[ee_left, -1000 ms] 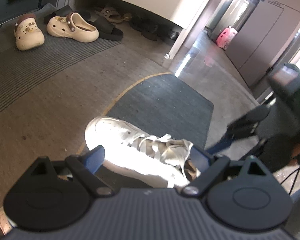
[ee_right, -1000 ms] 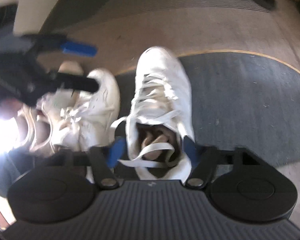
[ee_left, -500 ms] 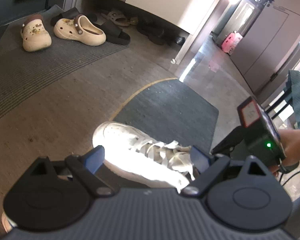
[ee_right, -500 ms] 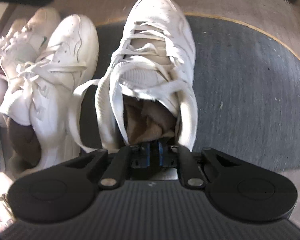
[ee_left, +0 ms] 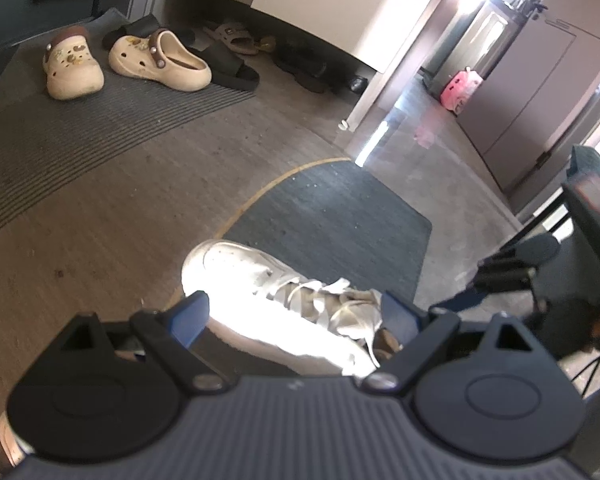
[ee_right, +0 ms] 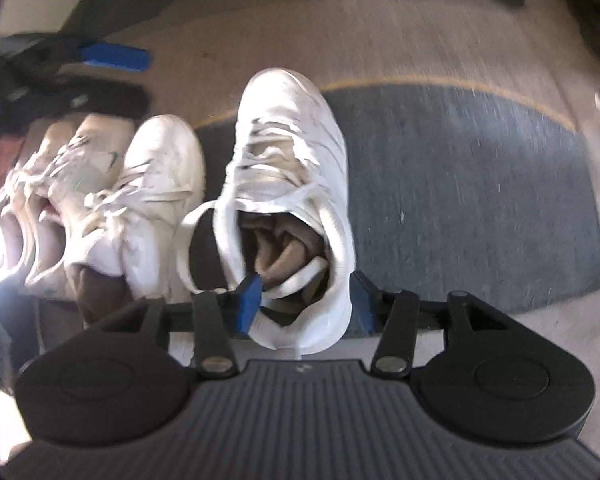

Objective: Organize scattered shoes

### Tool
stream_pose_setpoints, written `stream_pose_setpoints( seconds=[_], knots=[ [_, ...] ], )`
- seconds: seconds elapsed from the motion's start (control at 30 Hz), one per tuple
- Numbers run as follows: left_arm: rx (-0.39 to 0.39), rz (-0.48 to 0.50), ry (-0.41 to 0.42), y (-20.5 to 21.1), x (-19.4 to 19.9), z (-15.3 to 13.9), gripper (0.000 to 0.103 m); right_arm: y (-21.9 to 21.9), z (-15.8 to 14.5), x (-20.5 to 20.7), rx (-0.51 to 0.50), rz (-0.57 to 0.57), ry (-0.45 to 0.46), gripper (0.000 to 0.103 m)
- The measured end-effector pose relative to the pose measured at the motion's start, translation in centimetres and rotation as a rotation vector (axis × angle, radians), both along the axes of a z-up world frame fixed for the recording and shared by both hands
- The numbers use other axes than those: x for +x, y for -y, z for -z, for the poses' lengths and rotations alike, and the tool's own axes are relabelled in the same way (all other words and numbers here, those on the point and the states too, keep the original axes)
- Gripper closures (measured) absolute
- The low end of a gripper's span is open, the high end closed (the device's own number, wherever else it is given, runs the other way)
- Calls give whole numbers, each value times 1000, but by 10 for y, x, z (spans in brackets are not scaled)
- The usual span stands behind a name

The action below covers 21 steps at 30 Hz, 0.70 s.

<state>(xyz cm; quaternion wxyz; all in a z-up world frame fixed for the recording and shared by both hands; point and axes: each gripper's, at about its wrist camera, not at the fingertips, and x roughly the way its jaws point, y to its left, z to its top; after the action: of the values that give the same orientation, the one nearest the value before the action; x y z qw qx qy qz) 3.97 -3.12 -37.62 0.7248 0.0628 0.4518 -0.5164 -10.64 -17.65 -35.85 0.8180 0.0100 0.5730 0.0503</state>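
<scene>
Straddling a white sneaker (ee_left: 260, 280) at the dark mat's (ee_left: 340, 216) near-left edge, the left gripper (ee_left: 296, 316) is spread wide.

The right gripper (ee_right: 304, 296) gapes around the heel; loose laces (ee_right: 196, 240) could snag a blue finger (ee_right: 248, 296).

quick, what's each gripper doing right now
Left gripper: open, holding nothing.
Right gripper: open around the white sneaker's heel, not clamped.
</scene>
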Motion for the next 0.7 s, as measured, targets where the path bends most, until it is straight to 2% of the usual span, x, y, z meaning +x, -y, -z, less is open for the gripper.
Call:
stream_pose_setpoints(
  seconds=[0.1, 0.2, 0.37, 0.5, 0.7],
  knots=[
    [-21, 17, -6, 1, -1, -4, 9, -36, 13, -2, -63, -244, 20, 52],
    [-41, 28, 2, 2, -4, -8, 9, -59, 25, 0, -175, -401, 8, 52],
    [-46, 23, 3, 5, -4, -9, 9, -63, 34, 10, -240, -473, 7, 56],
    [-40, 12, 0, 6, -1, -7, 9, -76, 42, 5, -289, -581, 3, 57],
    [-36, -3, 0, 7, -1, -6, 9, -83, 51, 1, -326, -583, -6, 57]
  ],
)
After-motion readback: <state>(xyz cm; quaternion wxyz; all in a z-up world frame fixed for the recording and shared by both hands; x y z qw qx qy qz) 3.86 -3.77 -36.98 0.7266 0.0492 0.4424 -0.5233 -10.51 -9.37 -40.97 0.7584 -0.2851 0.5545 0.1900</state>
